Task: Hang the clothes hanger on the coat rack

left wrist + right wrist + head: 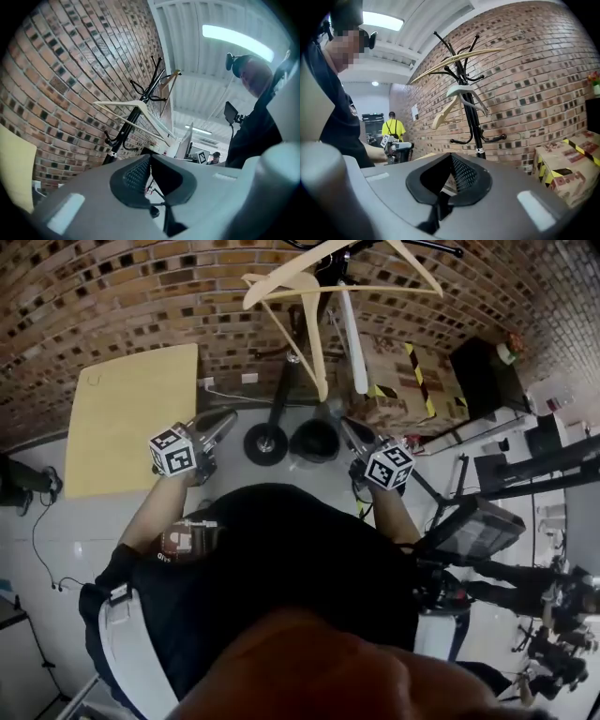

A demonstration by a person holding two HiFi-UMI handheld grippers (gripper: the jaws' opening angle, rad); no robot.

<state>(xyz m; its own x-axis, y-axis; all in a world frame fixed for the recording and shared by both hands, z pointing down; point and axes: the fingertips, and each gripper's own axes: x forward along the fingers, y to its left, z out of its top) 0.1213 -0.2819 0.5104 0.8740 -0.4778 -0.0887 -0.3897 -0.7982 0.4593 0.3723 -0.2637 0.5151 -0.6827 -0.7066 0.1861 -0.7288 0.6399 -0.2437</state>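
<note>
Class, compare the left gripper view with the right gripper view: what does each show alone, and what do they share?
Left gripper view only: a small dark screen on an arm. Right gripper view only: taped cardboard boxes and a person in a yellow top. Both: the black coat rack by the brick wall, pale hangers on it, and jaws shut on nothing, on the left gripper and right gripper alike.
</note>
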